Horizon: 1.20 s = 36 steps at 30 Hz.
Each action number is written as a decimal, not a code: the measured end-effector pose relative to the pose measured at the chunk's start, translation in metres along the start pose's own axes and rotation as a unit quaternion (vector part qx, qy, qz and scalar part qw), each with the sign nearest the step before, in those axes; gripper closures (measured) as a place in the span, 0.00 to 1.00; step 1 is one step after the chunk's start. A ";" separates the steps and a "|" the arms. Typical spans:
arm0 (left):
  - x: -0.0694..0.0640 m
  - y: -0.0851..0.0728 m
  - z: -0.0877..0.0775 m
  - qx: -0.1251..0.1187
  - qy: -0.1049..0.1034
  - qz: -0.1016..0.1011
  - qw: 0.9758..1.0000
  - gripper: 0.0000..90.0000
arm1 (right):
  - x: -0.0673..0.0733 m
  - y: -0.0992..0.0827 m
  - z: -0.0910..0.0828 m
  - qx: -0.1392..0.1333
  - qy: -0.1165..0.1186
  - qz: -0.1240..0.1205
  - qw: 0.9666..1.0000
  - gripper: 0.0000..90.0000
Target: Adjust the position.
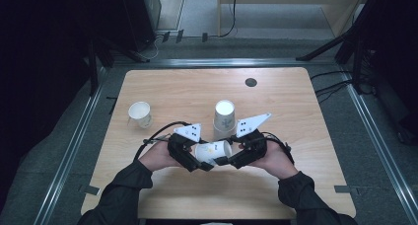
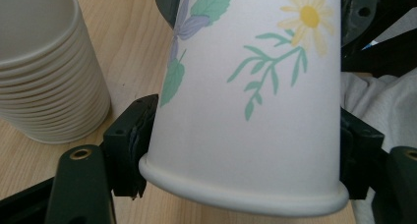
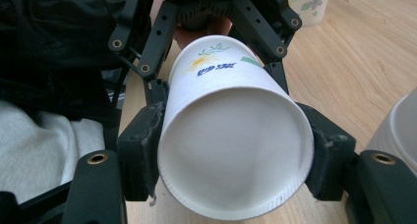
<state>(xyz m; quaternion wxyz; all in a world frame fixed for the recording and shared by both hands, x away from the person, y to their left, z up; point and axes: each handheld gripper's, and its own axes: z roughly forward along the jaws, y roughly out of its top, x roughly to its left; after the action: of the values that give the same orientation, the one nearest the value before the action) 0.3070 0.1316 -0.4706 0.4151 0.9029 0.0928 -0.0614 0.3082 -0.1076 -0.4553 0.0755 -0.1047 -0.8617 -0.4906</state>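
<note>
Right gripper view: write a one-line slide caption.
Both claws clamp a flower-printed paper cup held sideways above the wooden table.

dark long sleeves point(image 1: 123, 190) on both arms, left gripper point(image 1: 197, 158) and right gripper point(image 1: 231, 153) both black with chunky linkage jaws, brass-ringed screw holes, grey dotted triangle plate point(image 1: 190, 131) on top, black cables point(image 1: 157, 133) trailing off

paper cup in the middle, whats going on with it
A person holds one floral paper cup sideways above the wooden table, with a tool at each end. The left tool clamps it near the rim, and the right tool clamps it near the closed bottom. A stack of cups stands just behind, and a single cup stands off to the left.
</note>
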 end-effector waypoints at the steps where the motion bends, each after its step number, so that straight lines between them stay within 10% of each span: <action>1: 0.000 0.000 0.000 0.001 0.000 0.000 1.000 0.29 | 0.000 0.000 0.000 0.002 0.001 0.001 1.000 0.39; 19: 0.012 0.009 -0.029 0.055 0.026 -0.016 0.998 0.29 | -0.002 -0.009 0.004 0.039 -0.033 -0.003 0.999 0.27; 36: 0.014 0.019 0.000 0.155 0.010 0.026 0.988 0.29 | -0.004 -0.014 0.010 0.052 -0.043 0.000 0.998 0.29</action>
<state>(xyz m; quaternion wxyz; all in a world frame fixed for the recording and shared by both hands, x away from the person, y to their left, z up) 0.3244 0.1214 -0.4588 0.2708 0.9590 0.0628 -0.0548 0.3081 -0.1062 -0.4730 0.0437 -0.1217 -0.8887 -0.4400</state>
